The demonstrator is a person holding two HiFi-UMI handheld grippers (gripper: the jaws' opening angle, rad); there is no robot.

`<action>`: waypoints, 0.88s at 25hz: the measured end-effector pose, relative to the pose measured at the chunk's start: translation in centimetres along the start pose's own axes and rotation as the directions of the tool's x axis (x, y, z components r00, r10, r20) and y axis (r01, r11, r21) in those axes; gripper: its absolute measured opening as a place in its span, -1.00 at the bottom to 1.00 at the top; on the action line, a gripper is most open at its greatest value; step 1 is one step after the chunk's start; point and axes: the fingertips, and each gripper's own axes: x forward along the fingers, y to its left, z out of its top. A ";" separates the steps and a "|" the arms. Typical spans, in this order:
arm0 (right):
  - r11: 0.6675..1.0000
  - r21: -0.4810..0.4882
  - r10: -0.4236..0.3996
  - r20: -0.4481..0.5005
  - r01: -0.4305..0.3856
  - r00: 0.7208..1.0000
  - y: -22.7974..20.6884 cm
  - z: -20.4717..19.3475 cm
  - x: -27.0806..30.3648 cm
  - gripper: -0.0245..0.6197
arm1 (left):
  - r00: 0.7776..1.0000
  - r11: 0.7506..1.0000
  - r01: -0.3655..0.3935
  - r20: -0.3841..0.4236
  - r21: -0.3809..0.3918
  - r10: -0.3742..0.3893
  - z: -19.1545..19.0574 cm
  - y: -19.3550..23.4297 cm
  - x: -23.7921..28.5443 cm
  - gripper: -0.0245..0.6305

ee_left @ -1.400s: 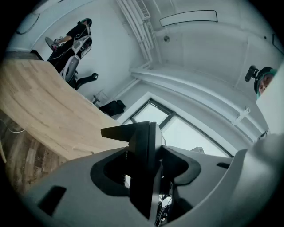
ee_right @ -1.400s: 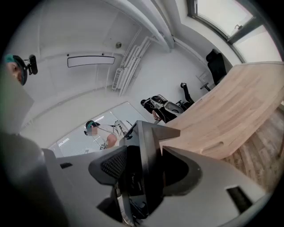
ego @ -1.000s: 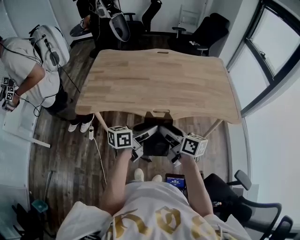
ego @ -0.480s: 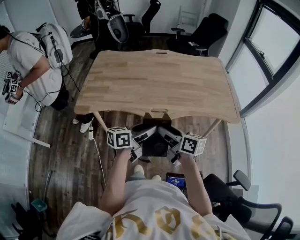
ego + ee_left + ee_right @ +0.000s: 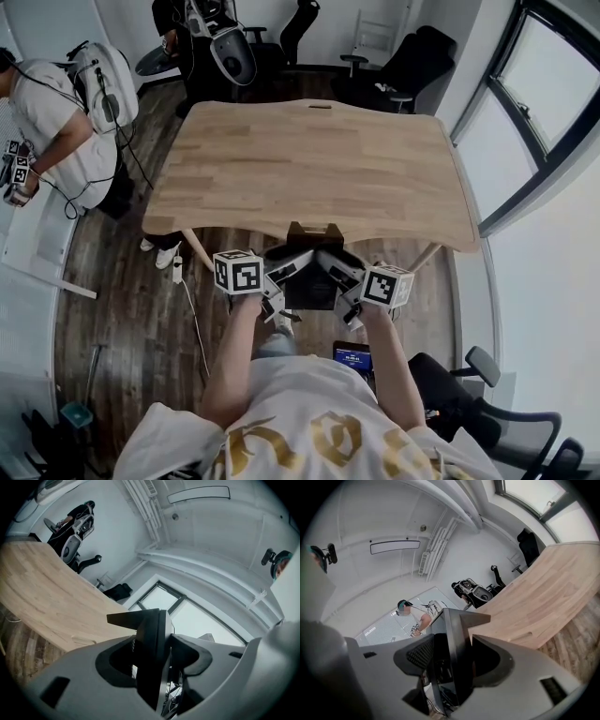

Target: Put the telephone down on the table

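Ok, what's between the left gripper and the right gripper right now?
The black telephone: in the head view it fills the gap between the left gripper and right gripper, each shut on one side.

no legible text, label or number anywhere

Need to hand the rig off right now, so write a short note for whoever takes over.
Grippers: the left gripper is shut on the left side of the telephone. The right gripper is shut on its right side.
Things: the telephone is in the air between them, just short of the near edge of the table.
Done: telephone lifted and held.
Left: bring it over the tabletop, set it down, open both grippers.
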 end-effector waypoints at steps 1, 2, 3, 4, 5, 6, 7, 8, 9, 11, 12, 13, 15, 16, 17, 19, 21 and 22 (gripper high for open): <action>1.000 0.000 -0.003 -0.001 0.003 1.000 -0.4 0.3 0.5 -0.21 | 1.000 1.000 0.003 -0.001 -0.003 -0.003 0.4 0.5 0.2 -0.27; 1.000 0.000 -0.007 -0.002 0.007 1.000 -0.9 0.7 1.1 -0.21 | 1.000 1.000 0.007 -0.001 -0.006 -0.007 0.9 1.1 0.5 -0.27; 1.000 0.000 -0.010 -0.004 0.010 1.000 -1.4 1.2 1.7 -0.21 | 1.000 1.000 0.011 -0.002 -0.007 -0.011 1.4 1.8 0.9 -0.27; 1.000 0.001 -0.015 -0.006 0.015 1.000 -2.1 1.6 2.4 -0.21 | 1.000 1.000 0.014 -0.003 -0.008 -0.014 2.0 2.6 1.4 -0.27; 1.000 0.005 -0.020 -0.007 0.020 1.000 -2.7 2.2 3.1 -0.21 | 1.000 1.000 0.015 -0.007 -0.009 -0.015 2.6 3.5 1.8 -0.27; 1.000 0.009 -0.026 -0.008 0.026 1.000 -3.4 2.8 3.9 -0.21 | 1.000 1.000 0.017 -0.011 -0.011 -0.017 3.2 4.4 2.3 -0.27; 0.999 0.011 -0.030 -0.008 0.030 1.000 -4.0 3.6 4.7 -0.21 | 1.000 1.000 0.020 -0.015 -0.012 -0.020 4.0 5.3 2.9 -0.27; 0.999 0.011 -0.033 -0.007 0.034 0.999 -4.5 4.4 5.5 -0.21 | 1.000 1.000 0.025 -0.017 -0.013 -0.025 5.0 6.1 3.3 -0.27; 0.999 0.009 -0.037 -0.004 0.037 0.999 -5.0 5.3 6.4 -0.21 | 0.999 0.999 0.031 -0.019 -0.012 -0.031 6.0 6.8 3.8 -0.27; 0.999 0.005 -0.046 0.002 0.046 0.999 -5.8 7.1 8.4 -0.21 | 0.999 0.999 0.042 -0.020 -0.013 -0.042 8.2 8.4 4.6 -0.27; 0.999 0.005 -0.051 0.005 0.050 0.999 -6.2 8.0 9.4 -0.21 | 0.999 0.999 0.046 -0.022 -0.013 -0.046 9.4 9.2 4.9 -0.27; 0.998 0.007 -0.054 0.008 0.054 0.998 -6.6 8.8 10.4 -0.21 | 0.998 0.999 0.049 -0.026 -0.012 -0.049 10.4 10.1 5.2 -0.27; 0.998 0.014 -0.060 0.016 0.060 0.998 -7.5 10.2 12.4 -0.21 | 0.998 0.999 0.054 -0.034 -0.008 -0.054 12.3 11.8 5.7 -0.27; 0.998 0.017 -0.062 0.020 0.062 0.998 -8.0 10.8 13.4 -0.21 | 0.998 0.998 0.056 -0.039 -0.006 -0.056 13.2 12.7 6.0 -0.27; 0.998 0.020 -0.065 0.023 0.064 0.998 -8.5 11.4 14.4 -0.21 | 0.997 0.998 0.058 -0.045 -0.006 -0.058 14.0 13.6 6.3 -0.27; 0.997 0.028 -0.071 0.027 0.070 0.997 -9.5 12.3 16.4 -0.21 | 0.997 0.998 0.062 -0.056 -0.011 -0.062 15.6 15.4 6.7 -0.27; 0.996 0.036 -0.077 0.031 0.076 0.997 -10.4 13.1 18.3 -0.21 | 0.996 0.998 0.064 -0.063 -0.018 -0.065 16.9 17.2 6.8 -0.27; 0.996 0.039 -0.080 0.033 0.079 0.996 -10.8 13.4 19.3 -0.21 | 0.996 0.998 0.065 -0.065 -0.019 -0.066 17.6 18.1 6.9 -0.27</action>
